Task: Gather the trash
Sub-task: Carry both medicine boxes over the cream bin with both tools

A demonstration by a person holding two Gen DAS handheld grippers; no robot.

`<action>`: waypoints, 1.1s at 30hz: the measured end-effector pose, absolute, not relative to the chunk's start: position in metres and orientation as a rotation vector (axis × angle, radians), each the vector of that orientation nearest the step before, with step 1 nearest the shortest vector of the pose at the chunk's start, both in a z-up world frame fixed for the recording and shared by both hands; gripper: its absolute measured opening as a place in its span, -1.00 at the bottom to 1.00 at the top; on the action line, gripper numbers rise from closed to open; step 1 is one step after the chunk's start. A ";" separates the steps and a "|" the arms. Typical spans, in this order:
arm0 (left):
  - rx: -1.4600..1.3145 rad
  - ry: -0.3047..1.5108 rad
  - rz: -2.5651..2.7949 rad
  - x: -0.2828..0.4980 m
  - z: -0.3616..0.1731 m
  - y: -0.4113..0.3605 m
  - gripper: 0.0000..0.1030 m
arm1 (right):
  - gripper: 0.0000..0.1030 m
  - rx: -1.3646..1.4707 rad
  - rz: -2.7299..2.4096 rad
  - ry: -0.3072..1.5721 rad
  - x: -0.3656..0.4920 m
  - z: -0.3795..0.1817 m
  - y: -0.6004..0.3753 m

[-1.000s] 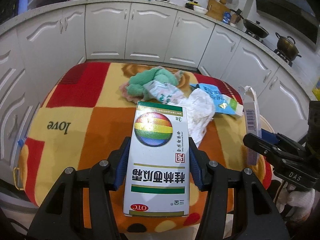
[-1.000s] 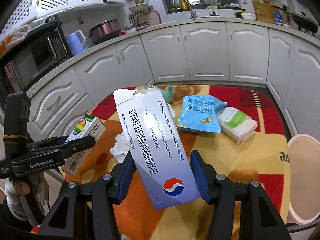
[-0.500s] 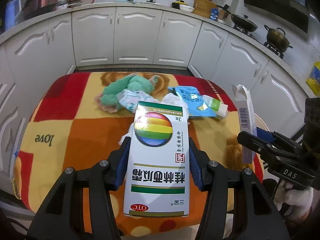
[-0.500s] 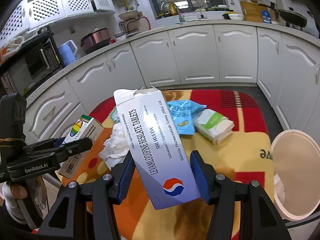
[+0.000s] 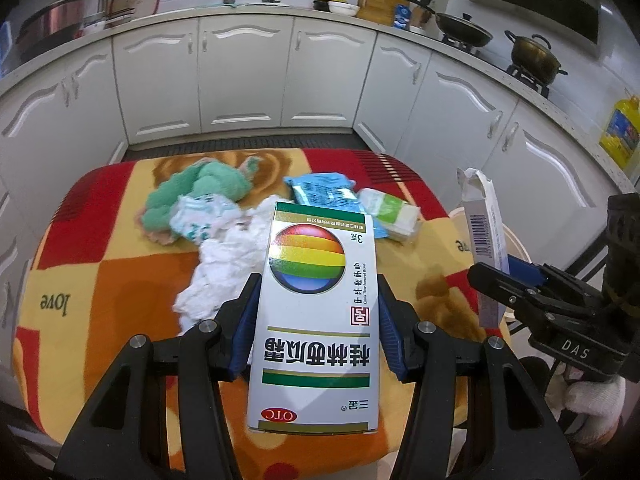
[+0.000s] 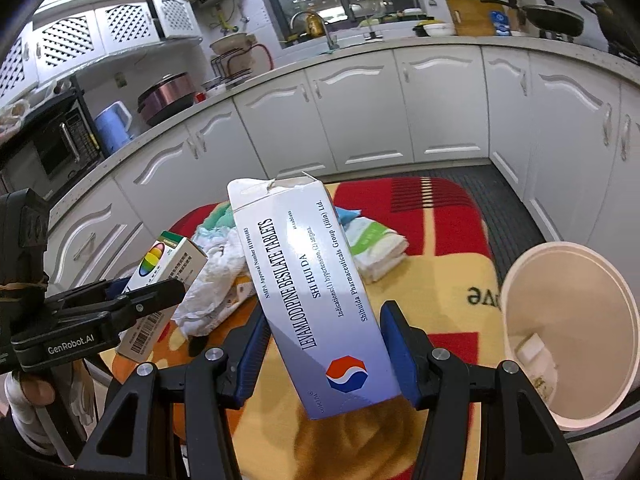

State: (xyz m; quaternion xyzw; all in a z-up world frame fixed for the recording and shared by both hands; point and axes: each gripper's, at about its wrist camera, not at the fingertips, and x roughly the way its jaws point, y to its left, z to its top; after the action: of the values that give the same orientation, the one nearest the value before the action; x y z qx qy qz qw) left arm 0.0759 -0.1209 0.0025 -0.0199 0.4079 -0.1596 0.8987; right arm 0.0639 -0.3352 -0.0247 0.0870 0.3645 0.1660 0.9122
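Left gripper clamped on rainbow box, long axis along fingers. Right gripper clamped on tablet box, torn end pointing away, tilted left.

Black tool frames, blue pads, silver screws; "GenRobot.AI" and "DAS" markings; white, possibly knit, glove.

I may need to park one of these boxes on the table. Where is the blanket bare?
Bare: the left side of the blanket around the "love" lettering, and the right strip beside the bin. Crowded: the far middle, where the green cloth, crumpled tissue, blue packet and tissue pack cluster.
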 end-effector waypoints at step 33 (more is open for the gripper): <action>0.042 0.852 -0.485 0.090 0.008 -0.238 0.00 | 0.05 0.271 0.173 0.726 0.046 -0.024 -0.425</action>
State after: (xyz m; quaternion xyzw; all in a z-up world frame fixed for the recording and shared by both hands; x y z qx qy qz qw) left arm 0.0903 -0.2379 0.0079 0.0203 0.4091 -0.2327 0.8821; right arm 0.0462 -0.4252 -0.0241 0.1319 0.3536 0.0844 0.9222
